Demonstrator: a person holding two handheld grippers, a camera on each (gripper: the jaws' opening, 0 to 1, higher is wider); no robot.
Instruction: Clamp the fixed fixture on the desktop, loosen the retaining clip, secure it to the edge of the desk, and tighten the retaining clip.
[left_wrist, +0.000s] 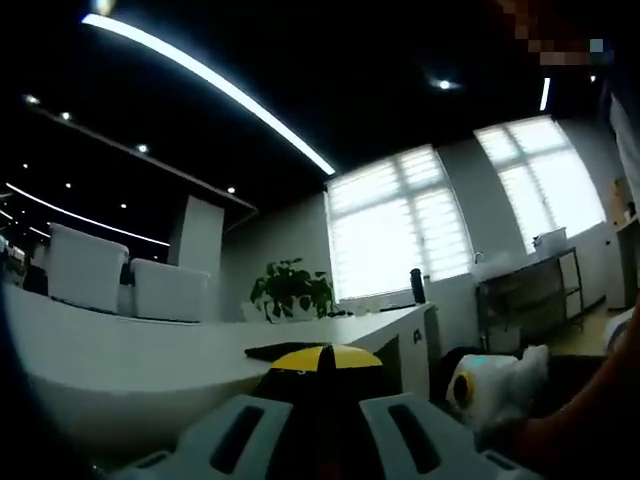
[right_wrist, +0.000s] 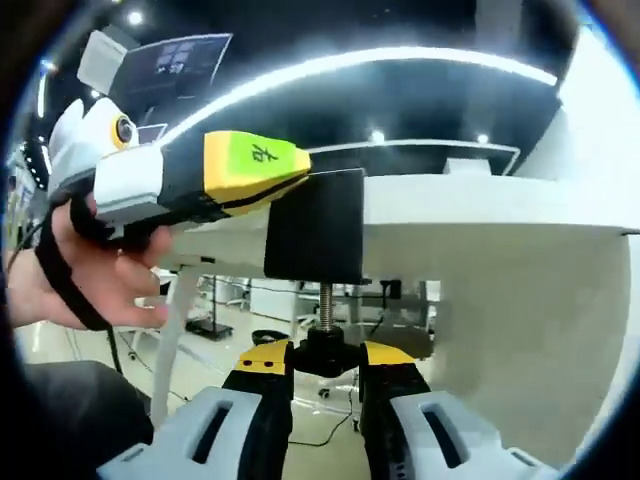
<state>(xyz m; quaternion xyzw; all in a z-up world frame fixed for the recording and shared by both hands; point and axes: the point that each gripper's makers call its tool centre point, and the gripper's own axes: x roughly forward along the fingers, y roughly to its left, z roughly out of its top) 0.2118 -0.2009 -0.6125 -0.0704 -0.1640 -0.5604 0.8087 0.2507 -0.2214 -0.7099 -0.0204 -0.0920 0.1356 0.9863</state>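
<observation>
With the fixture (right_wrist: 315, 238) seated on the desk (right_wrist: 480, 215) edge, left tool (right_wrist: 255, 170) clamped on its body, right tool (right_wrist: 325, 372) closed around the screw knob (right_wrist: 326, 352) – off-axis turning could cross-bind the thread or shift the fixture.

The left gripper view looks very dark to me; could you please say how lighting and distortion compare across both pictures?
Left gripper view: dim room, blown-out windows, ceiling light strip bent by the fisheye, desk murky. Right gripper view: brighter, white desk edge curved, black clamp and its screw sharp, the person's hand slightly soft.
</observation>
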